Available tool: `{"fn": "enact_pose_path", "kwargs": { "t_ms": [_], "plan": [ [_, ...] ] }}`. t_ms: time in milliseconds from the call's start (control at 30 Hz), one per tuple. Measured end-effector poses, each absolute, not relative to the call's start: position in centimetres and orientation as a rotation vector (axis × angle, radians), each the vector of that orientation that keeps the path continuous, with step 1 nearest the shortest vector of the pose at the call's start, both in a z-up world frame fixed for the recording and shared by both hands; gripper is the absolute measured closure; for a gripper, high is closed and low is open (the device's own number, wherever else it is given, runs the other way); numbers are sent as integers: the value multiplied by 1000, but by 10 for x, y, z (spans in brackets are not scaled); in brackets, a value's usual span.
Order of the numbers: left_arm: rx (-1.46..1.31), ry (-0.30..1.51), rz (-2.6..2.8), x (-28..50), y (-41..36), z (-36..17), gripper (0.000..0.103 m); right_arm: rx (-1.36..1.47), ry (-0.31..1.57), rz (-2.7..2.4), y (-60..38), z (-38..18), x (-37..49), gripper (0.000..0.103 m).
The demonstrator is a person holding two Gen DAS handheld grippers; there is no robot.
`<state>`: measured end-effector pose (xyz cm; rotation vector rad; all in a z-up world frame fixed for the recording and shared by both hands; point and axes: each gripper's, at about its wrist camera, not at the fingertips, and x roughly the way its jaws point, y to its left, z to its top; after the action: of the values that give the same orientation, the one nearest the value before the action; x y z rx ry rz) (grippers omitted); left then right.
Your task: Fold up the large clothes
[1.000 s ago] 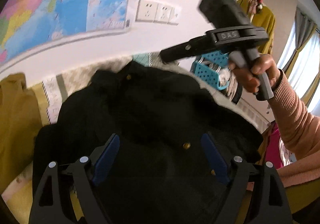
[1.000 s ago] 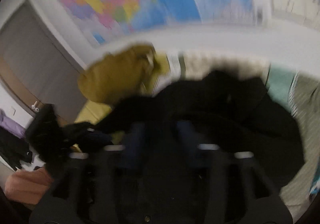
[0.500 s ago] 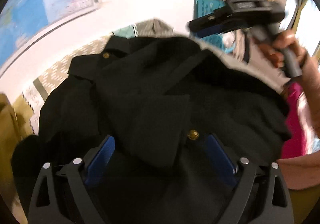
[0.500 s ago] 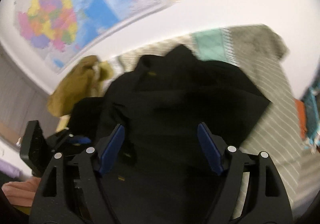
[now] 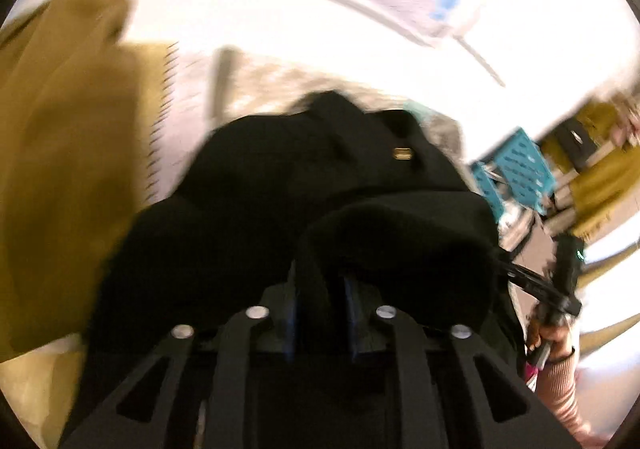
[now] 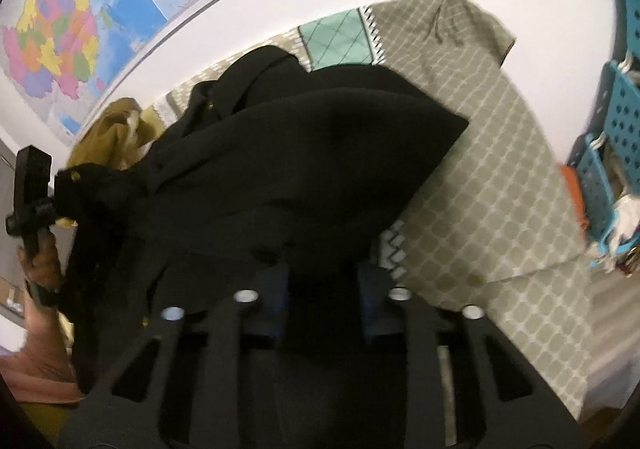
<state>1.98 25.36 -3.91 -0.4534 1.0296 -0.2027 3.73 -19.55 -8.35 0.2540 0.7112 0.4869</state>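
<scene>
A: Where does the black coat lie, and is there room around it?

B: It lies in a heap on a quilted cover with a grey pattern. In the right wrist view its folded edge comes to a point at the right, and beyond this point the cover is bare up to its own edge. Behind the coat stands a white wall with a map. To the left of the coat a mustard garment lies close against it.

A: What does the left wrist view add?

B: It is blurred. There the mustard garment fills the whole left side, and a gold button shows on the coat. A blue basket stands at the right, beyond the cover. In the right wrist view the basket is also at the right edge.

A: And the claws?

B: The left gripper has just been closing, and its blue pads now stand near together with a thick fold of the coat pinched between them. The right gripper has also just been closing; black cloth fills the gap between its pads, so it grips the near hem. Each view also shows the other tool: the right gripper reaches into the cloth at the right, and the left gripper at the left edge touches the coat, held by a hand.
</scene>
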Motion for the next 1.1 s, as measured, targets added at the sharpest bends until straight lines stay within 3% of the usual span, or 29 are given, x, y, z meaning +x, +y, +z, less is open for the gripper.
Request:
{"fn": "enact_pose_path", "kwargs": {
  "t_ms": [67, 133, 233, 267, 333, 467, 533, 633, 767, 900, 1000, 1033, 1100],
  "plan": [
    [-451, 1057, -161, 18, 263, -45, 77, 239, 688, 465, -201, -81, 32, 90],
    [-481, 1056, -182, 16, 265, -46, 64, 257, 675, 455, -212, -79, 28, 91],
    [-481, 1025, -174, 14, 269, -44, 56, 300, 707, 438, -223, -86, 33, 90],
    [-482, 1013, -183, 12, 268, -42, 53, 307, 730, 445, -223, -90, 36, 87],
    [-457, 989, -210, 3, 264, -37, 39, 307, 754, 445, -223, -93, 36, 76],
    [-397, 915, -254, -9, 260, -18, 36, 329, 676, 458, -231, -75, 17, 58],
    [-401, 854, -291, -17, 264, -5, 24, 310, 602, 453, -233, -56, 2, 55],
    [-339, 806, -318, -22, 252, 7, 23, 295, 524, 500, -222, -36, -7, 53],
    [-170, 902, -279, -4, 210, -11, 23, 207, 540, 534, -182, -30, 15, 51],
    [-36, 1009, -134, 23, 192, -41, 31, 201, 628, 550, -155, -46, 56, 53],
    [-129, 1091, -32, 43, 213, -62, 34, 223, 702, 508, -150, -67, 84, 57],
    [-150, 1107, -17, 45, 220, -66, 36, 239, 718, 486, -153, -72, 90, 64],
    [-202, 1113, -21, 42, 229, -66, 36, 248, 718, 487, -155, -72, 88, 64]
  ]
}}
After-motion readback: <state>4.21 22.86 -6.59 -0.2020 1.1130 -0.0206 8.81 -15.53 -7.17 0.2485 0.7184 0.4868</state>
